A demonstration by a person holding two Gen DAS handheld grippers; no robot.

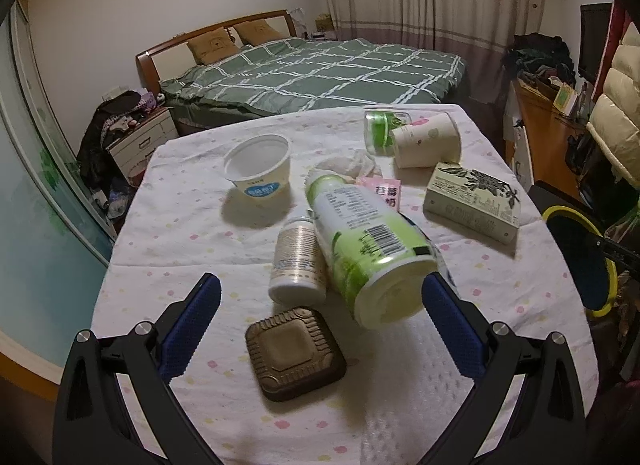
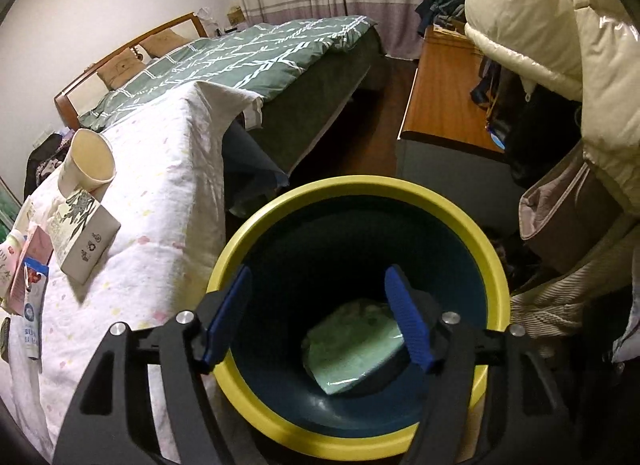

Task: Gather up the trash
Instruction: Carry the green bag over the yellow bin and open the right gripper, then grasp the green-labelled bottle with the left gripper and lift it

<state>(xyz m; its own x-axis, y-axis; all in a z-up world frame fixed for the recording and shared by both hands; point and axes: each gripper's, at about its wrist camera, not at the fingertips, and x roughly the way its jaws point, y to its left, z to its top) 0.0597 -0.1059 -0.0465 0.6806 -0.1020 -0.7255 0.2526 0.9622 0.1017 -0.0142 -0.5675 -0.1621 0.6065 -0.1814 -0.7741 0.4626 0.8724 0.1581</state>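
Observation:
My left gripper is open above the table, with a large green-and-white bottle lying between its fingers beside a small white bottle and a brown square tray. Farther back lie a white yogurt tub, a paper cup, a green jar, a patterned box, a pink carton and a crumpled tissue. My right gripper is open and empty above a yellow-rimmed bin holding a green packet.
The table wears a white dotted cloth. A bed with a green checked quilt stands behind it. A wooden desk and a cream puffer jacket stand right of the bin. A nightstand is at left.

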